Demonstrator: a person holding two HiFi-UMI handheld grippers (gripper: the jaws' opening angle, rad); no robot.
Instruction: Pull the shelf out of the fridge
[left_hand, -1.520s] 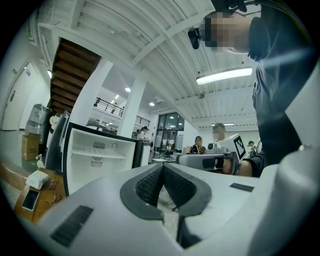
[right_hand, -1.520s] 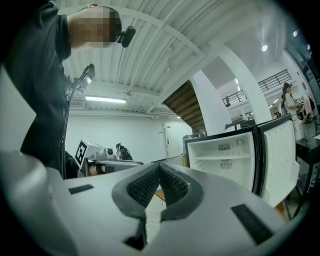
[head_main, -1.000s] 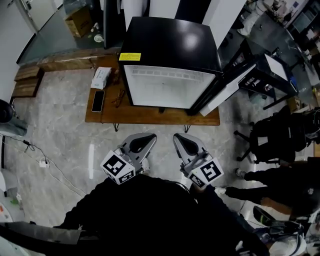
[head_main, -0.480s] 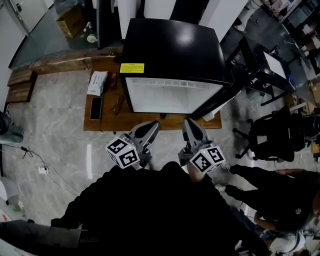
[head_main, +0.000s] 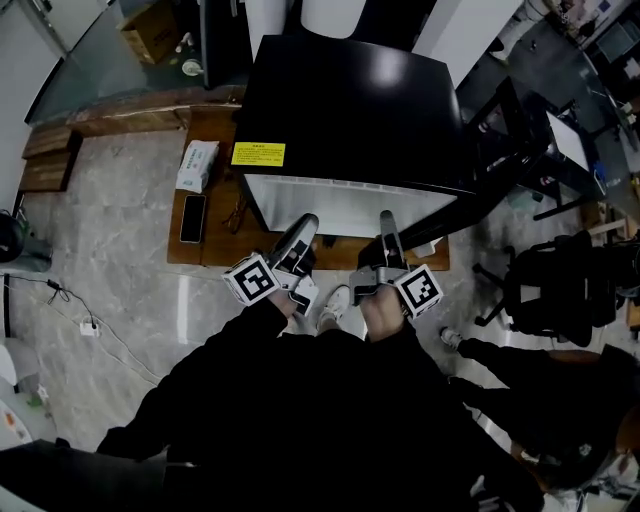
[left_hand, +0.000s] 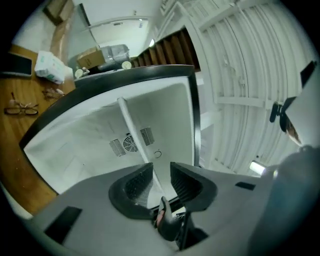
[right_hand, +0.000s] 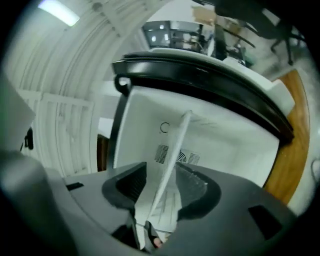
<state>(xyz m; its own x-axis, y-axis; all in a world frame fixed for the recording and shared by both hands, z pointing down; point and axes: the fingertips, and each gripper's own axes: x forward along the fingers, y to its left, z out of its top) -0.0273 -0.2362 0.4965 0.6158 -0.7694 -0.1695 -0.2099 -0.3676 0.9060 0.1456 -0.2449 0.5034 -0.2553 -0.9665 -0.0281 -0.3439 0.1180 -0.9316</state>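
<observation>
As the fridge (head_main: 350, 110) holds its shelf (left_hand: 131, 127), left gripper (left_hand: 161, 169) and right gripper (right_hand: 162, 167) fingers, just opened, straddle it.

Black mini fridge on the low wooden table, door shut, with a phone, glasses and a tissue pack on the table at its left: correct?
No: the black mini fridge has its door open, swung out to the right, baring the white inside, as the head view shows. The rest stands.
</observation>
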